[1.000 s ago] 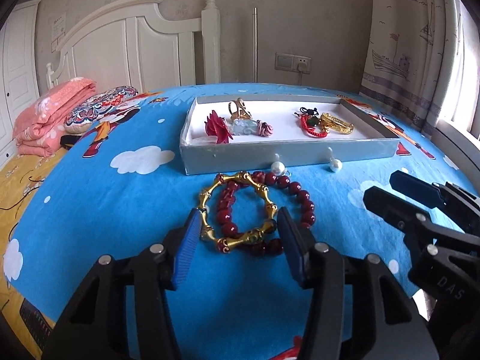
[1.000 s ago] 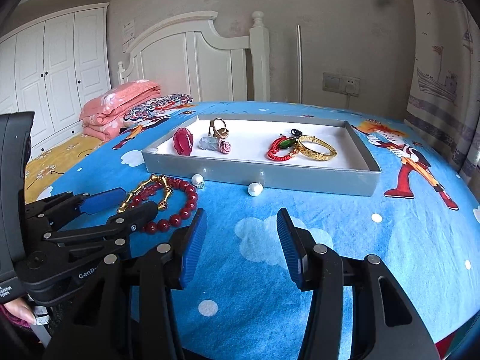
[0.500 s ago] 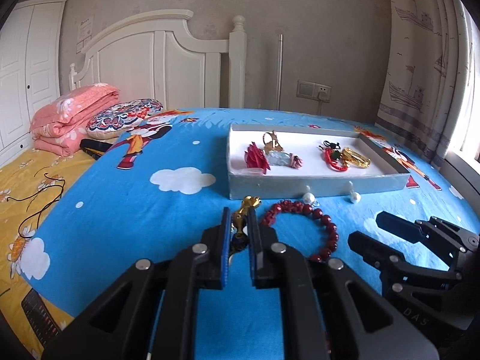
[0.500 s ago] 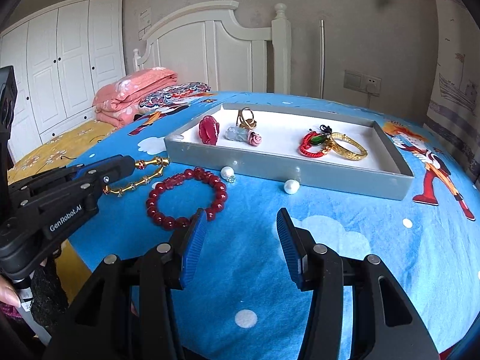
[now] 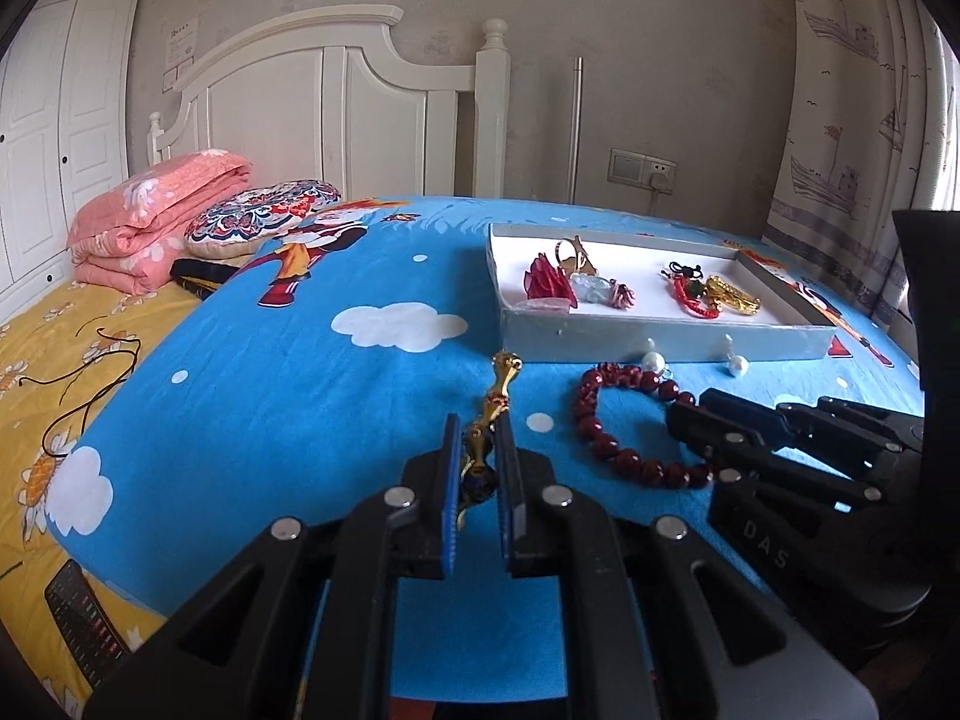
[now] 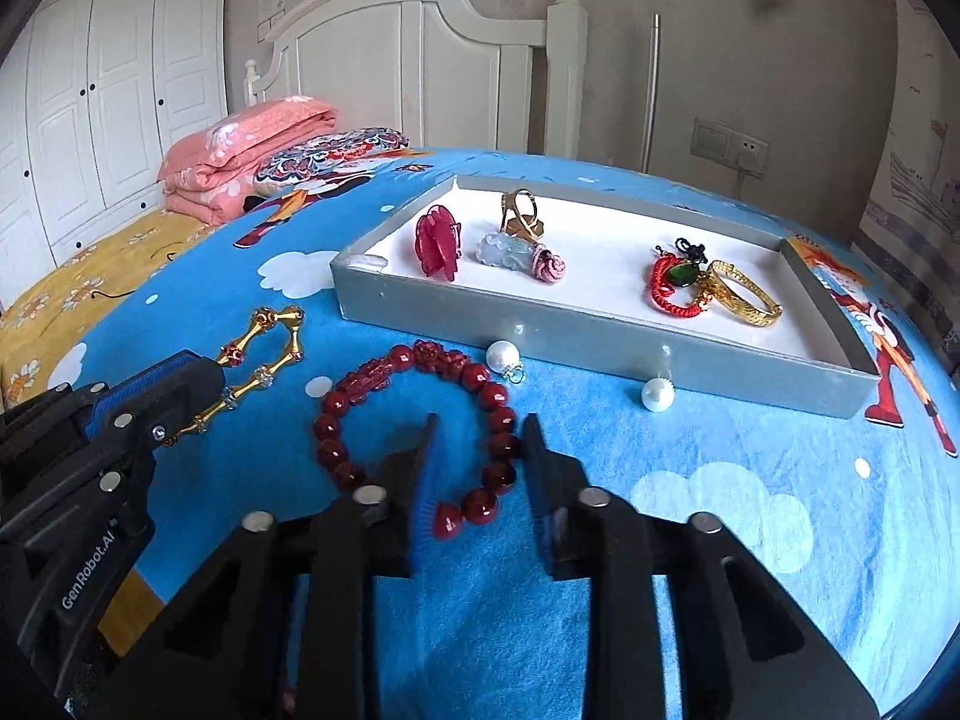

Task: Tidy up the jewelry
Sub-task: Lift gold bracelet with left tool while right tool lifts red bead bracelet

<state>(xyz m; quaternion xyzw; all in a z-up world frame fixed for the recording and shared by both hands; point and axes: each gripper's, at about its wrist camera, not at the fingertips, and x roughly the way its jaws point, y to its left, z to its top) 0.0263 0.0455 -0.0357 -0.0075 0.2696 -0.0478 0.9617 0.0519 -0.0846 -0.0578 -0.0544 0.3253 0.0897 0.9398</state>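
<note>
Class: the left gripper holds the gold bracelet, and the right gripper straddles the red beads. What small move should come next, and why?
Probably close the right gripper on the red bead bracelet: its open fingers already flank the near beads on the bedsheet, while the left gripper is shut on the gold bracelet and the tray lies just beyond.

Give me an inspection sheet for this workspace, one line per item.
Surface: blue cartoon bedsheet.
Job's things: grey tray holds a red flower piece, gold ring, red cord and gold bangle; red bead bracelet and two pearls lie on the sheet in front of it.
Clutter: folded pink quilt, patterned pillow, phone.
Grippers: left gripper shut on gold link bracelet; right gripper open around the bead bracelet's near side.
Cables: black cord on the yellow sheet.
Surroundings: white headboard, wardrobe, curtain.
</note>
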